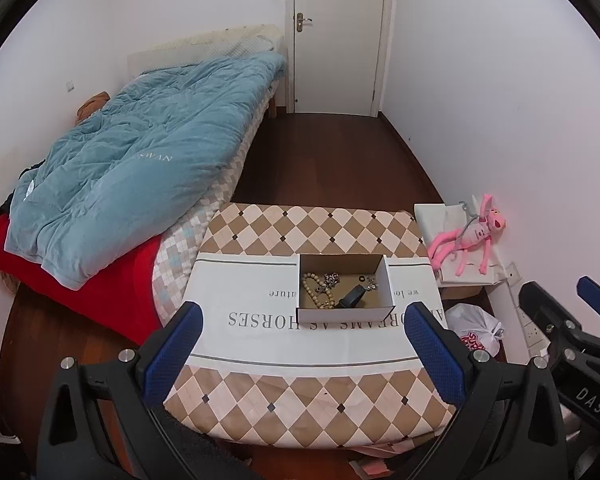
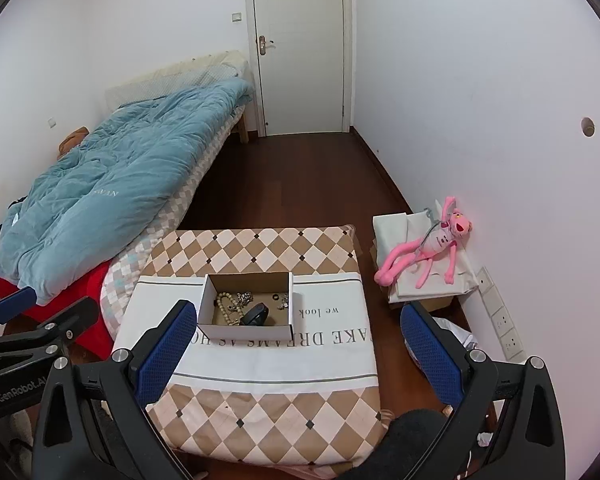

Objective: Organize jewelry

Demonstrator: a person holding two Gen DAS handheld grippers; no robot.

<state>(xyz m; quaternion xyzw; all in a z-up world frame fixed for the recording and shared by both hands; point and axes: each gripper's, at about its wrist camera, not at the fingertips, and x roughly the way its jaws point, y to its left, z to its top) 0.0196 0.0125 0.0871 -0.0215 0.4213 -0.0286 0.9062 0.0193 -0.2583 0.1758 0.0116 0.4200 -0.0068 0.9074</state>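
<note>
Both grippers, left and right, are hovering spread and empty over "DREAMS AS HORSES" cloth bearing 1 jewelry box on checkered table.

Table covered in tan-and-cream diamond-check cloth. White printed cloth lies flat across its middle. Open box sits on the white cloth toward the far side, holding a bead string, small metal pieces and a dark object.
</note>
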